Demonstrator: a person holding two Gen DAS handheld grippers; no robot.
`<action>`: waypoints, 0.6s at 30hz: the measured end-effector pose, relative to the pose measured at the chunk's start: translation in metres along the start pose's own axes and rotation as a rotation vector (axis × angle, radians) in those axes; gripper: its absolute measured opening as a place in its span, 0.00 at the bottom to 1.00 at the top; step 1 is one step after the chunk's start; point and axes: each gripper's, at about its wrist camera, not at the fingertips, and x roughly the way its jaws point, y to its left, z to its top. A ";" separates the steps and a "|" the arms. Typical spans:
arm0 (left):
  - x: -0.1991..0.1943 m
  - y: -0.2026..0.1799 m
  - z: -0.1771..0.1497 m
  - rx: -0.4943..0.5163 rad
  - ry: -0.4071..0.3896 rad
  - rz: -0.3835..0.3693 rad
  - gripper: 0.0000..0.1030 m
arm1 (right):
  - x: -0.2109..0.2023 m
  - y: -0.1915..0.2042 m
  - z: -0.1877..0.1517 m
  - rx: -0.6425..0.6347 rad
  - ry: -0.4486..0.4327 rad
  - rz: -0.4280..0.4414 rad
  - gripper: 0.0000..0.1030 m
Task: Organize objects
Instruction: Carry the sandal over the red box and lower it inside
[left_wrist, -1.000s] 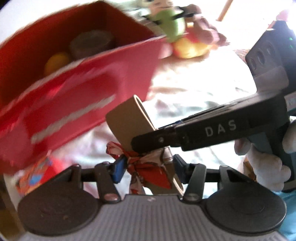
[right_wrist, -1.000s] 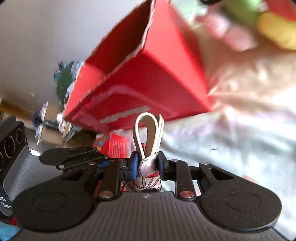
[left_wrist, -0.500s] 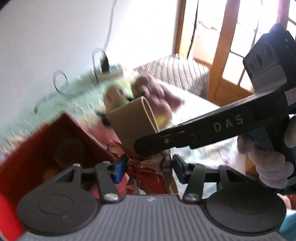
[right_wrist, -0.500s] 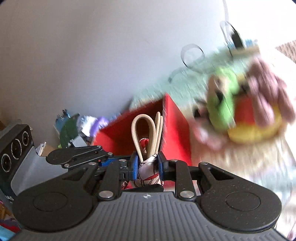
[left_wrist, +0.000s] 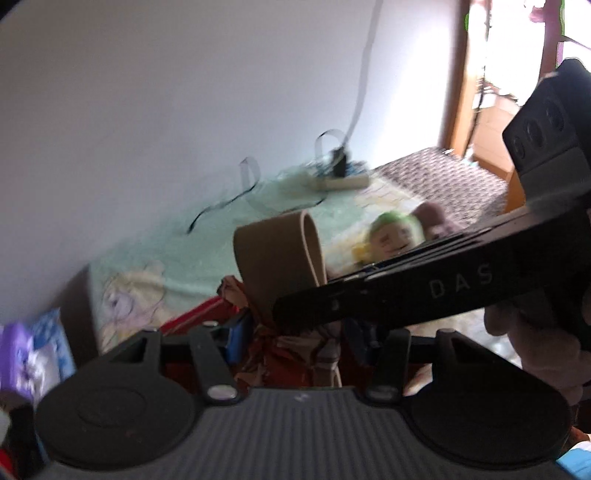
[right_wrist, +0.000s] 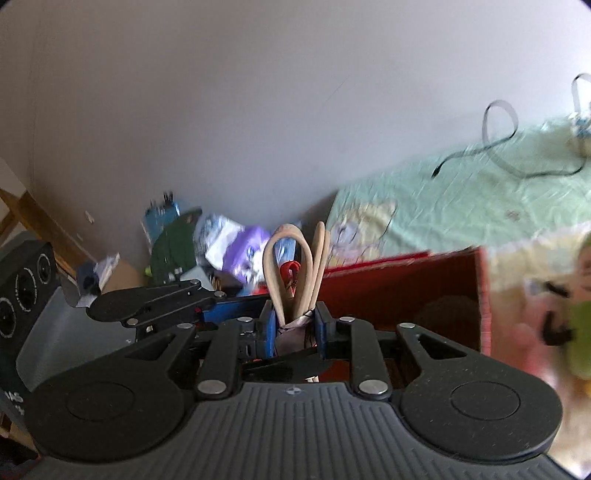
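A beige strap loop (left_wrist: 277, 251) with a red patterned scarf (left_wrist: 295, 350) knotted round its base is held up in the air by both grippers. My left gripper (left_wrist: 297, 338) is shut on the scarf-wrapped base, its blue pads on either side. My right gripper (right_wrist: 297, 325) is shut on the same strap, whose beige loops (right_wrist: 295, 266) stand upright between its pads. In the left wrist view, the right gripper's black finger (left_wrist: 424, 295) crosses in front of the strap. The red box (right_wrist: 406, 284) sits open just below and beyond. A blurred green and yellow plush toy (left_wrist: 395, 232) lies on the bed.
A pale green bedsheet (right_wrist: 461, 206) runs to the white wall, with a power strip (left_wrist: 340, 181) and loose cables on it. Bags and packets (right_wrist: 229, 247) are piled on the floor at the left. A gloved hand (left_wrist: 535, 350) holds the right gripper. A wooden door frame (left_wrist: 458, 74) stands at the far right.
Both grippers have risen with the strap still in them and tipped upward. The red box, which filled the views, now lies low, and the wall and bed show behind.
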 end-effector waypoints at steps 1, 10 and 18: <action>0.006 0.007 -0.005 -0.012 0.022 0.013 0.52 | 0.014 0.000 0.000 0.000 0.028 -0.003 0.22; 0.077 0.057 -0.043 -0.114 0.253 0.037 0.52 | 0.104 -0.018 -0.015 0.050 0.255 -0.044 0.22; 0.123 0.062 -0.057 -0.143 0.427 0.018 0.52 | 0.133 -0.028 -0.026 0.046 0.414 -0.103 0.22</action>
